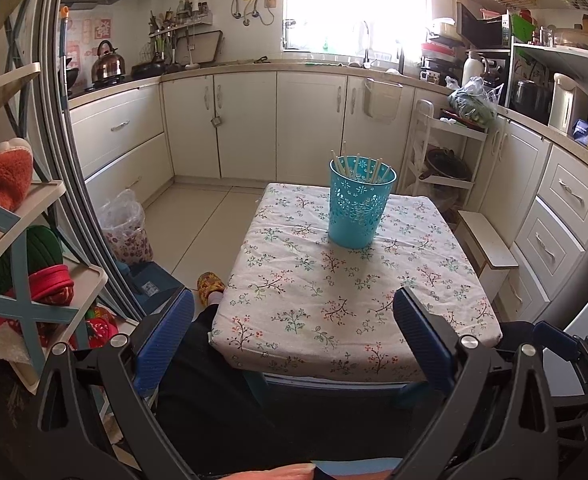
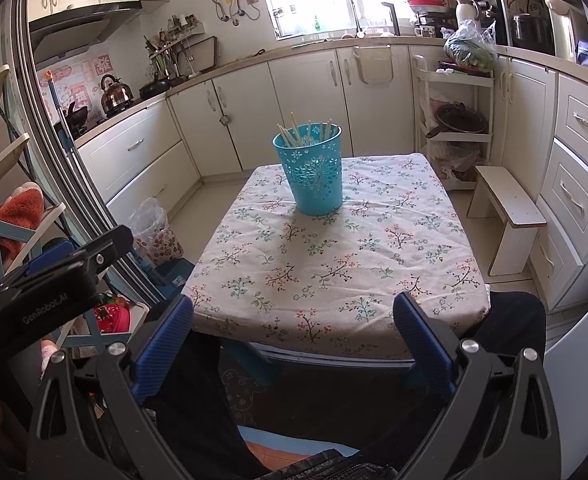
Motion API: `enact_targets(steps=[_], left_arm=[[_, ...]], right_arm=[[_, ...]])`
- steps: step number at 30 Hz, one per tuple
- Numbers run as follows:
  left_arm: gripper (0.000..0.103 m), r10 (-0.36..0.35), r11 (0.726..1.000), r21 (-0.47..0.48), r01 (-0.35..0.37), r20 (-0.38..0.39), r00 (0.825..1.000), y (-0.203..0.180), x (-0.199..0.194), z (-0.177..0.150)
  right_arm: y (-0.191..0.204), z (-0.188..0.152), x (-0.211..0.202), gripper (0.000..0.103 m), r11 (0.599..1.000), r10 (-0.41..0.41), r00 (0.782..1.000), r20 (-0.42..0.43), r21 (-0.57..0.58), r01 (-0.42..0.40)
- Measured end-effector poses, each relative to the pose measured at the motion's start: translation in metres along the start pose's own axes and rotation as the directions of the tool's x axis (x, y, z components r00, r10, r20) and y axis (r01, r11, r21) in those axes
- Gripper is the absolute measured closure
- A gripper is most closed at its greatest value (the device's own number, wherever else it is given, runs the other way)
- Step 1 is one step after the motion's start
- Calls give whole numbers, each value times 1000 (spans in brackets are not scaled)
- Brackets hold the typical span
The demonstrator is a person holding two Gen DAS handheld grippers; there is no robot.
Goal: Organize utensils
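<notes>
Chopsticks [image 1: 358, 166] all sit in the teal cup [image 2: 312, 172], left gripper [image 1: 294, 328] and right gripper [image 2: 294, 328] spread wide holding nothing, so looks finished, nothing left to grab.

Home kitchen: cabinets [image 1: 250, 120], kettle [image 1: 108, 62], sink faucet [image 1: 366, 42].

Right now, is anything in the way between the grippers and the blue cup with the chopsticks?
No. Only bare flowered tablecloth lies between each open hand-held gripper, left and right, and the blue cup holding the chopsticks.
</notes>
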State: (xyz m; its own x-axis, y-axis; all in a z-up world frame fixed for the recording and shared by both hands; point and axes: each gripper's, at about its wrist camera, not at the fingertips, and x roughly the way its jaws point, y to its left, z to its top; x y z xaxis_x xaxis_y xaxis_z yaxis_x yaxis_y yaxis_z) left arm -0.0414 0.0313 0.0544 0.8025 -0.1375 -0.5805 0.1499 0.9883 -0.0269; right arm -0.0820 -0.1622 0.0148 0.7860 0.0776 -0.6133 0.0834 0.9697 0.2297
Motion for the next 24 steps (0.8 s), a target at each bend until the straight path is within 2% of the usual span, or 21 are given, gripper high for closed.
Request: enact_targets(steps=[24], left_arm=[[7,-4,1000,3,4,-2,1000,2,-1,-1]], right_arm=[[2,2,-9,7,1000,-6,999,48,-7,6]])
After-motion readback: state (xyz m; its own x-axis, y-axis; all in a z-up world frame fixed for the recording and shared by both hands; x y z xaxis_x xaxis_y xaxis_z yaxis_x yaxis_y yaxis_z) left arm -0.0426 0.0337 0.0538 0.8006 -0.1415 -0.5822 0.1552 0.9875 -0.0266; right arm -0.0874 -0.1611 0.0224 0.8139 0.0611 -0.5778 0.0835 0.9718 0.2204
